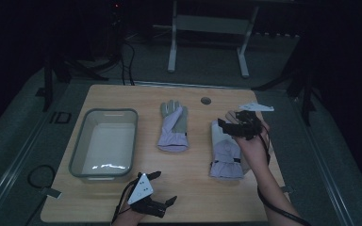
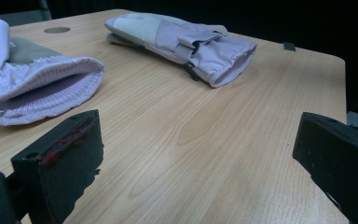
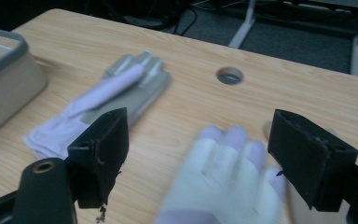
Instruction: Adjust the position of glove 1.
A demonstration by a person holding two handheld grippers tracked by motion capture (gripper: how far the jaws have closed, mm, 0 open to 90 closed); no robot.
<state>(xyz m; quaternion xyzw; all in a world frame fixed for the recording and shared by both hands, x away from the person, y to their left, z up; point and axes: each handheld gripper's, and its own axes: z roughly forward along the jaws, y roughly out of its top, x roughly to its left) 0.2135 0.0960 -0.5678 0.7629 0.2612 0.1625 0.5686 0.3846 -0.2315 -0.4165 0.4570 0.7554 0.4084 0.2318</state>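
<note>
Hovering low over the desk (image 1: 188, 174) near its front edge, your left claw (image 1: 162, 188) stands wide open and holds nothing. Beyond it lie the grey bin (image 1: 104, 141) and the middle glove (image 1: 173, 126). Your right claw (image 1: 227, 126), also wide open and empty, hangs above the right glove (image 1: 225, 155), whose fingers look blurred.

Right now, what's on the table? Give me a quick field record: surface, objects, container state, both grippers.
surface: light wooden table with a round hole
container: grey translucent plastic bin, left side, nothing inside
glove 1: lilac and grey fabric glove, centre, flat, fingers pointing away from the person
glove 2: second lilac glove, right of glove 1, under the right gripper
left gripper: open, near edge of the table, holding nothing
right gripper: open, above glove 2's fingers, holding nothing
</note>
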